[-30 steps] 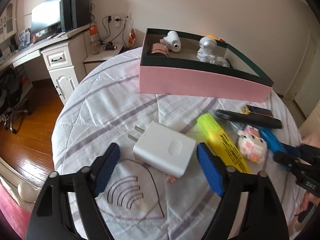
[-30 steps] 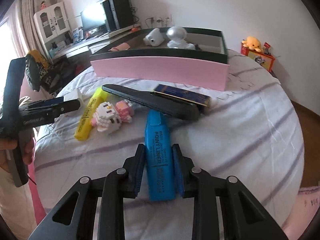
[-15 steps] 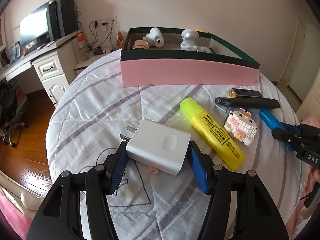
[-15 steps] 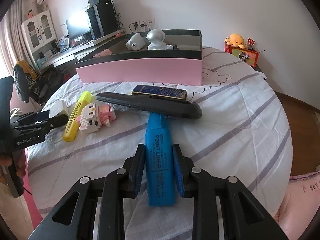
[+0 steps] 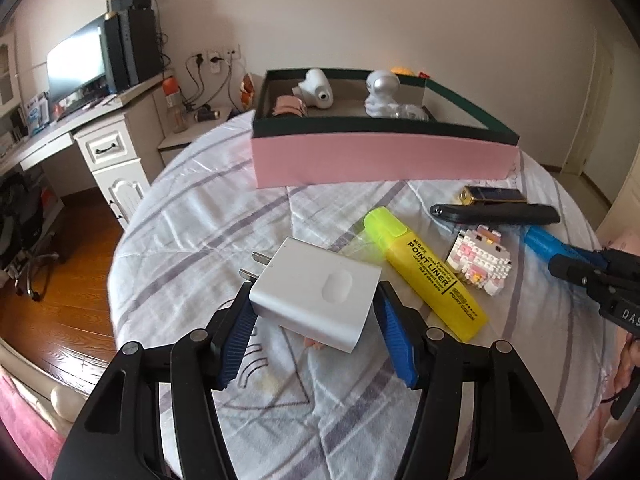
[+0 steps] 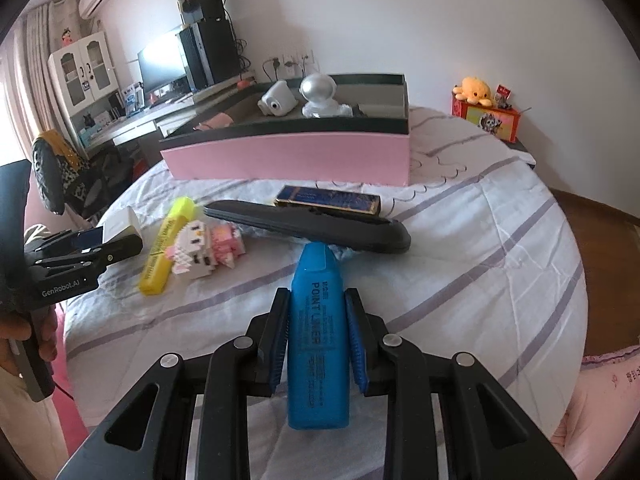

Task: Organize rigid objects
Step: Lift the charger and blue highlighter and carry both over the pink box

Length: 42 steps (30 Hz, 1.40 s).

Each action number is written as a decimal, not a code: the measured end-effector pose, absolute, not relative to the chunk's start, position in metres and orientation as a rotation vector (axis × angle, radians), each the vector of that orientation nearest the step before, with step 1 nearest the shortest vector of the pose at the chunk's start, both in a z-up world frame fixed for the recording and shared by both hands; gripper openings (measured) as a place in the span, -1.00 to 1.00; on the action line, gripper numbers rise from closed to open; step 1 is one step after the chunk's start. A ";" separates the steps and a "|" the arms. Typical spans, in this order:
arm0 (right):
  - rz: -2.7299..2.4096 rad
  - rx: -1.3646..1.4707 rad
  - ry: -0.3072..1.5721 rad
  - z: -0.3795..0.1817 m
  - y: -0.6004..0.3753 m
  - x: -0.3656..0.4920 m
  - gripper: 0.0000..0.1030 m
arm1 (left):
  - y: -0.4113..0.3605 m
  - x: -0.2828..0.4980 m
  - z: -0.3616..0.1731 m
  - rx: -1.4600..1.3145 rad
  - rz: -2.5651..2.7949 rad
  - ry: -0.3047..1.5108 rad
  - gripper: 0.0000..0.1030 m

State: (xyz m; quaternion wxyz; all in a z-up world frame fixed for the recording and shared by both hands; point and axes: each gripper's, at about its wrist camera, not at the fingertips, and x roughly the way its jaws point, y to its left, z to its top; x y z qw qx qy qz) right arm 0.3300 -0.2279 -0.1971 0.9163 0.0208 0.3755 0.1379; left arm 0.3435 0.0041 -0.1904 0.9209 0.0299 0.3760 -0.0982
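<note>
My left gripper [image 5: 314, 300] is shut on a white plug charger [image 5: 316, 292], its blue pads pressing both sides, low over the bed cover. My right gripper [image 6: 317, 300] is shut on a blue highlighter [image 6: 318, 328], whose cap points at a long black device [image 6: 312, 224]. The pink box [image 5: 380, 160] with a dark green rim stands behind, holding two small white figures and a pinkish item. In the right wrist view the left gripper [image 6: 92, 248] shows at the left with the charger [image 6: 120, 224].
On the striped cover lie a yellow highlighter [image 5: 428, 272], a pink-and-white block toy [image 5: 480, 260], the black device [image 5: 496, 214] and a dark blue case [image 6: 328, 199]. A desk with a monitor [image 5: 76, 68] stands far left. The bed edge falls to a wooden floor.
My left gripper's jaws closed from wide apart onto the white charger and now grip it. The right gripper has kept its hold on the blue highlighter.
</note>
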 end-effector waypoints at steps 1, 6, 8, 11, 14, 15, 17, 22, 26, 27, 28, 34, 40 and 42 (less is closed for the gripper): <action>0.289 0.042 0.771 -0.195 -0.227 0.328 -0.47 | 0.006 0.341 -0.187 0.059 -0.201 0.764 0.17; 0.308 0.062 0.743 -0.185 -0.223 0.321 -0.47 | 0.012 0.327 -0.170 0.045 -0.202 0.724 0.17; 0.307 0.064 0.729 -0.181 -0.222 0.318 -0.47 | 0.012 0.322 -0.165 0.043 -0.199 0.713 0.17; 0.311 0.071 0.704 -0.172 -0.219 0.315 -0.47 | 0.013 0.312 -0.153 0.032 -0.210 0.686 0.17; 0.310 0.075 0.677 -0.162 -0.218 0.312 -0.47 | 0.013 0.302 -0.140 0.028 -0.199 0.649 0.17; 0.318 0.077 0.669 -0.158 -0.217 0.311 -0.47 | 0.015 0.299 -0.134 0.014 -0.188 0.629 0.17; 0.324 0.092 0.637 -0.150 -0.216 0.308 -0.47 | 0.018 0.291 -0.123 -0.007 -0.181 0.599 0.17; 0.383 0.173 0.555 -0.130 -0.215 0.298 -0.47 | 0.019 0.268 -0.093 -0.010 -0.151 0.502 0.17; 0.400 0.149 0.504 -0.110 -0.206 0.290 -0.47 | 0.017 0.253 -0.073 0.020 -0.131 0.447 0.17; 0.405 0.142 0.499 -0.106 -0.205 0.288 -0.47 | 0.018 0.248 -0.068 0.021 -0.126 0.430 0.17; 0.407 0.136 0.488 -0.101 -0.203 0.286 -0.47 | 0.017 0.243 -0.061 0.026 -0.127 0.413 0.17; 0.409 0.097 0.405 -0.070 -0.194 0.271 -0.47 | 0.016 0.225 -0.033 0.043 -0.106 0.336 0.17; 0.415 0.078 0.359 -0.052 -0.197 0.263 -0.47 | 0.012 0.217 -0.017 0.065 -0.075 0.292 0.17; 0.414 0.072 0.344 -0.047 -0.197 0.264 -0.47 | 0.011 0.217 -0.014 0.067 -0.073 0.285 0.17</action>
